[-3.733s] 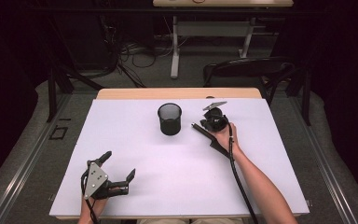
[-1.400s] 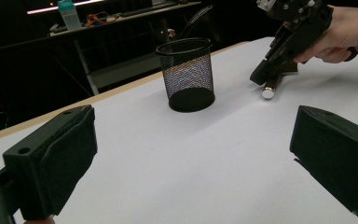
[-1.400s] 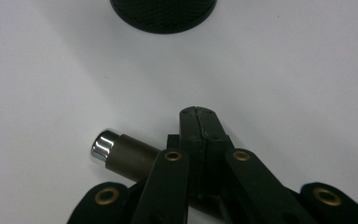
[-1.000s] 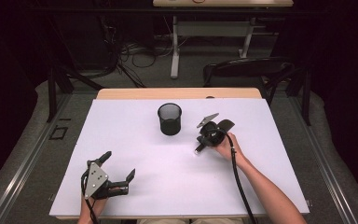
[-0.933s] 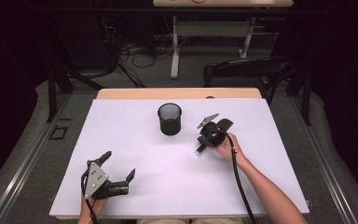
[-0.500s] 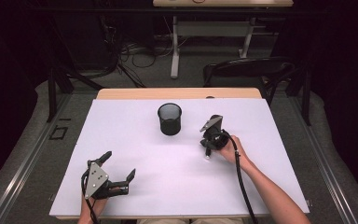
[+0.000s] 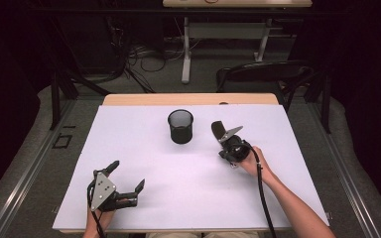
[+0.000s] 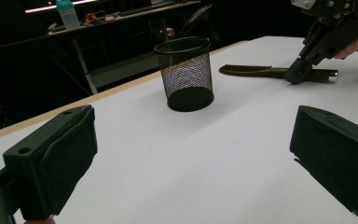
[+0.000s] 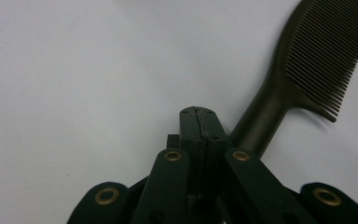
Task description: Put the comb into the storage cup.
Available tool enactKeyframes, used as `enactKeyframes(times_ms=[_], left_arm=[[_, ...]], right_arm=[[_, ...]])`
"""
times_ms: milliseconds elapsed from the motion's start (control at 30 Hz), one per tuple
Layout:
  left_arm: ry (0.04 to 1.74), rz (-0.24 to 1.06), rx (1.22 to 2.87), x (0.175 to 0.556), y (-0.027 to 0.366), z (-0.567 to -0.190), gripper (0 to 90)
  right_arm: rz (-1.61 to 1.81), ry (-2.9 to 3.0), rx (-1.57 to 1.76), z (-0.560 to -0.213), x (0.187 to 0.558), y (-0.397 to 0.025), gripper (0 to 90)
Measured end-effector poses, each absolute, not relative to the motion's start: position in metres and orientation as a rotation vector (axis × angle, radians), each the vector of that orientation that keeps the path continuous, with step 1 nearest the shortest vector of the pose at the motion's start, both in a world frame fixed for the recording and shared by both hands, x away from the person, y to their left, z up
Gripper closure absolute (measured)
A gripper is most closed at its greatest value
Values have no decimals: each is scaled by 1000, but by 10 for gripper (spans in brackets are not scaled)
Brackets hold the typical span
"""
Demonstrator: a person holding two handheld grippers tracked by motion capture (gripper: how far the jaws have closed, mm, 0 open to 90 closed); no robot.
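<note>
A dark comb (image 7: pixel 217 129) lies flat on the white table (image 7: pixel 144 144), right of a black mesh cup (image 7: pixel 180 126). My right gripper (image 7: pixel 229 157) is shut, and its joined tips rest against the comb's handle. In the right gripper view the closed jaws (image 9: pixel 196 114) meet with nothing between them, and the comb (image 9: pixel 326 60) runs up to the right from beside them. My left gripper (image 7: pixel 126 176) lies near the front left edge, open and empty. The left gripper view looks between its wide jaws (image 8: pixel 193 161) at the cup (image 8: pixel 185 72), the comb (image 8: pixel 251 71) and the right gripper (image 8: pixel 298 74).
A wooden strip (image 7: pixel 188 99) edges the table's far side. A dark chair (image 7: pixel 263 74) stands beyond the far right corner, with desk legs and cables (image 7: pixel 144 54) on the floor behind. A shelf with a bottle (image 8: pixel 68 13) shows far back.
My right gripper has turned and shifted slightly right and toward the person, staying over the comb. The left gripper and the cup have not moved.
</note>
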State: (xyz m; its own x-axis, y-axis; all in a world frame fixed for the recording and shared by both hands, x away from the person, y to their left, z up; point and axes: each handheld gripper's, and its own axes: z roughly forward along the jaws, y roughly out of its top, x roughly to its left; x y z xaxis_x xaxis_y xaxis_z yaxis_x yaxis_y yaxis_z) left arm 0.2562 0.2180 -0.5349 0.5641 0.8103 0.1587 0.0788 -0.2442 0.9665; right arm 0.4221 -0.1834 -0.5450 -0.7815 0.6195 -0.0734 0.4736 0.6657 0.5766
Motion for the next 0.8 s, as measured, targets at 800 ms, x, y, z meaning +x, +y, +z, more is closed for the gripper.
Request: enactKeyframes(times_ms=[800], left_arm=[[742,824,1694,255,219,-535,5]], right_arm=[[782,2613,933,-543,415,-202,900]])
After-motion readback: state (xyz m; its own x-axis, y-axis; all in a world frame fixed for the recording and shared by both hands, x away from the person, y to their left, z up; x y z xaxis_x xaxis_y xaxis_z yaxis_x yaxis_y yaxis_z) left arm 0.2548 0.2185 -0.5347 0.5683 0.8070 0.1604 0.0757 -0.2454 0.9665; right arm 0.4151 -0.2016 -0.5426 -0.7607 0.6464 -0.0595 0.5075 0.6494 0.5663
